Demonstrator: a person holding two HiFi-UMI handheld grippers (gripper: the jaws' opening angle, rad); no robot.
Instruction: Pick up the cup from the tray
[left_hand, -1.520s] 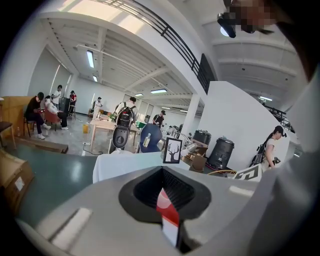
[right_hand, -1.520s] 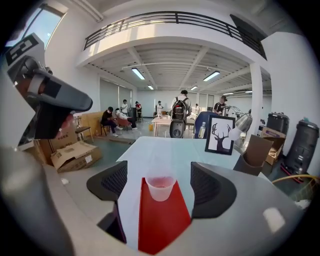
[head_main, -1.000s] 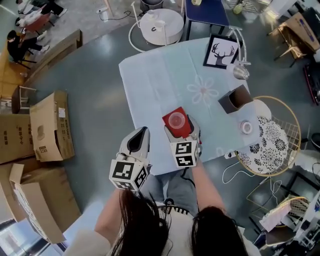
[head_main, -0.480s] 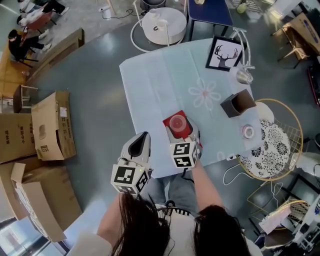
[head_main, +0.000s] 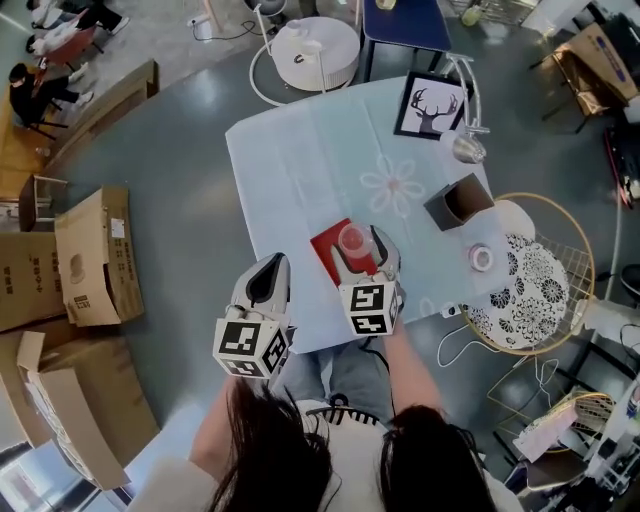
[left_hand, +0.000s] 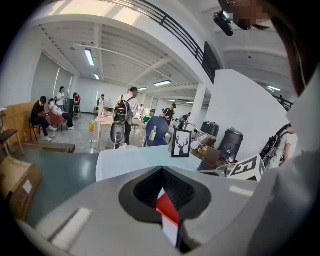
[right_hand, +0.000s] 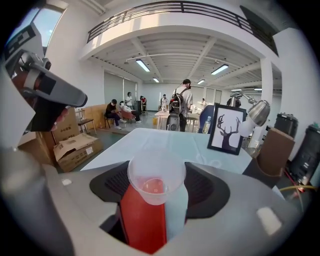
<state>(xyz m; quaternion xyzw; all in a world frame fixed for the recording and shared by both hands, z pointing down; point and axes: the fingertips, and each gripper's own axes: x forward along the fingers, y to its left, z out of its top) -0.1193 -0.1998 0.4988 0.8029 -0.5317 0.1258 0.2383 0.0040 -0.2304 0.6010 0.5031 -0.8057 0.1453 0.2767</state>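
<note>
A clear plastic cup (head_main: 352, 240) stands between the jaws of my right gripper (head_main: 358, 246), over the right edge of a red tray (head_main: 328, 258) on the pale blue tablecloth (head_main: 300, 170). In the right gripper view the cup (right_hand: 156, 182) fills the gap between the jaws, with red tray under its left half and cloth under its right; the right gripper (right_hand: 156, 205) is shut on it. My left gripper (head_main: 271, 270) hangs off the table's front left edge. Its jaws are together with nothing held, and only a sliver of red shows between them in the left gripper view (left_hand: 168, 212).
On the right of the table stand a framed deer picture (head_main: 430, 103), a desk lamp (head_main: 462, 148), a brown open box (head_main: 458, 203) and a roll of tape (head_main: 481, 258). A round wire chair (head_main: 540, 290) stands right of the table. Cardboard boxes (head_main: 90, 255) lie on the floor at left.
The cup, in my right gripper, was over the tray's middle and is now over its right edge. The left gripper stays beside the table.
</note>
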